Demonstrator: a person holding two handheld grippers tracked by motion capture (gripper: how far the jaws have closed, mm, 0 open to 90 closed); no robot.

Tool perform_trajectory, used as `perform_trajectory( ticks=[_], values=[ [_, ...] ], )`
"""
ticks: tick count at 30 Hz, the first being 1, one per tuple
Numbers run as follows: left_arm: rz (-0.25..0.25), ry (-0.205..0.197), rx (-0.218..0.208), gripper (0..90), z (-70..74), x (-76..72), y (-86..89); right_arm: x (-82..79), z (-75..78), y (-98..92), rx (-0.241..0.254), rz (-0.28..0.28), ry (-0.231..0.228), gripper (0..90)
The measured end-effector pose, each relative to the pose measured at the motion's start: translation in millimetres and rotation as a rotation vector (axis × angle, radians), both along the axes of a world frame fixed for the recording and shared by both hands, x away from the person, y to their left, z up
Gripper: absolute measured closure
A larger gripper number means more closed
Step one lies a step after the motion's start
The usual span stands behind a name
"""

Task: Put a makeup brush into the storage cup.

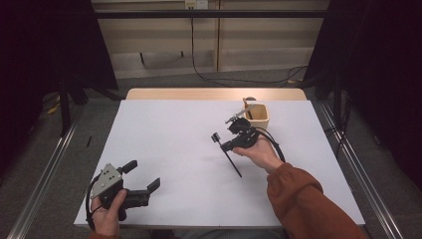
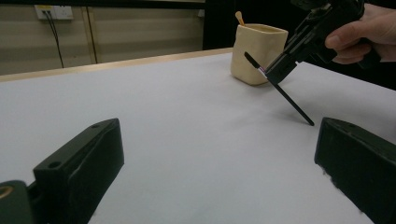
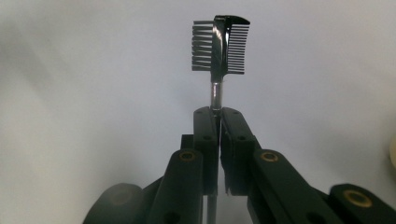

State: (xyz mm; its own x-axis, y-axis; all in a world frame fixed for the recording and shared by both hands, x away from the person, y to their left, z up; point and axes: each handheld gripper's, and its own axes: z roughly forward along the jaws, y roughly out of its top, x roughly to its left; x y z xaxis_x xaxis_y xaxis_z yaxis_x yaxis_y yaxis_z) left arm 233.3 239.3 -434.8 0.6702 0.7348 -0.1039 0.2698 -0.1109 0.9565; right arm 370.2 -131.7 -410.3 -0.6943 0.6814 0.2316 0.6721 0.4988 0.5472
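Observation:
My right gripper (image 1: 225, 145) is shut on the thin handle of a small black comb brush (image 1: 216, 137), held just above the middle right of the white table (image 1: 164, 134). The handle's long tail (image 1: 235, 167) slants down toward the table. In the right gripper view the jaws (image 3: 218, 116) pinch the stem below the double-sided comb head (image 3: 220, 46). In the left gripper view, the right gripper (image 2: 280, 70) and the comb's handle (image 2: 289, 100) appear farther off. My left gripper (image 1: 142, 175) rests near the front left corner, open with nothing between its fingers (image 2: 79, 163).
A cream cup (image 1: 257, 116) with a wooden stick (image 1: 247, 106) in it stands just behind the right gripper; it also appears in the left gripper view as a cup (image 2: 259, 53). Bare table surface lies between the two grippers. Metal rails (image 1: 45, 174) run along both sides.

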Motion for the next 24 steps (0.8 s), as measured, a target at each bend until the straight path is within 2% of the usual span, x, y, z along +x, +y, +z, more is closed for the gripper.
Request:
perform_trajectory(
  ticks=[8,9,10,14,17,20,24],
  values=[
    [0.002,0.001,-0.001,1.3,0.1,-0.2,-0.2,-5.0,7.0,-6.5,0.106,-0.018,-0.099,85.5],
    [0.0,-0.001,0.0,1.3,0.1,0.0,-0.1,-6.1,7.9,-7.4,0.119,-0.021,-0.114,85.5],
    [-0.001,0.001,-0.003,1.3,0.0,-0.2,-0.3,-8.2,8.5,-8.3,0.133,-0.018,-0.148,85.5],
    [0.0,0.0,-0.003,1.3,0.0,-0.3,0.0,-13.3,10.6,-12.2,0.162,-0.035,-0.207,85.5],
    [-0.005,-0.005,0.0,1.3,0.2,-0.1,0.2,-13.9,13.8,-16.7,0.184,-0.055,-0.233,85.5],
    [-0.005,-0.004,0.002,1.3,0.2,0.0,-0.1,-13.7,14.3,-18.4,0.181,-0.057,-0.236,85.5],
    [-0.002,0.0,-0.001,1.3,0.0,-0.2,-0.2,-13.5,14.8,-20.3,0.203,-0.072,-0.248,85.5]
  ],
)
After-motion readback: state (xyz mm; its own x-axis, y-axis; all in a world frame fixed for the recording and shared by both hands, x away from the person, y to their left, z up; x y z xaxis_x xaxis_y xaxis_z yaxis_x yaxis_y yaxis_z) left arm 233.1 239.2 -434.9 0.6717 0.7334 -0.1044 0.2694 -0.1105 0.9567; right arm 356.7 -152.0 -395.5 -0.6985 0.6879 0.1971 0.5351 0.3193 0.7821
